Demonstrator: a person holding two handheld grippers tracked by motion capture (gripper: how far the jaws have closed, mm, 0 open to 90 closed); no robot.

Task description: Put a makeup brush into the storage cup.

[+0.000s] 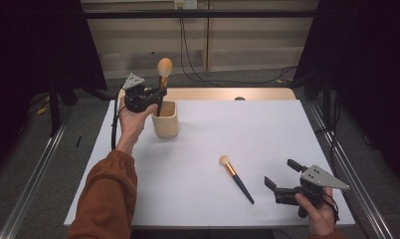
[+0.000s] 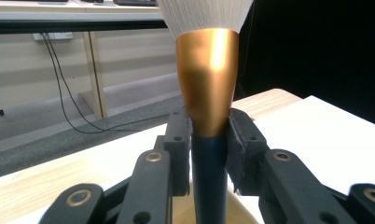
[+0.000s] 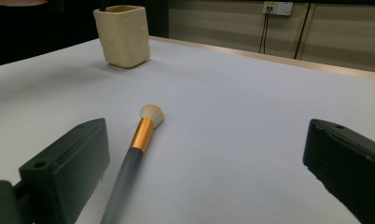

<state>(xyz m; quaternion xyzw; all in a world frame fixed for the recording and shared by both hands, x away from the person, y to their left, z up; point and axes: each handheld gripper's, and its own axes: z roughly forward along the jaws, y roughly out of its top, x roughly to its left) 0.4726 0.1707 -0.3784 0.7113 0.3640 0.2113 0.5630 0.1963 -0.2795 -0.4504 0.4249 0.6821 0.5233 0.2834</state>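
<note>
Probably a lab recording bay: black curtains (image 1: 34,45), metal frame rails (image 1: 31,184), trailing floor cables (image 1: 228,79).

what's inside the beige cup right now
The dark handle of a makeup brush goes down into the beige cup, held upright by the left hand-held gripper. The cup's walls hide the handle's lower end and the cup's bottom.

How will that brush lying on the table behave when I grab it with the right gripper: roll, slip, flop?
The brush on the table has a round, slim handle, so a nudge would probably roll it. Its gold ferrule looks glossy, likely slippery; the dark handle seems safer. It looks stiff and light, with only the bristles soft. The right gripper stands open beside it.
</note>
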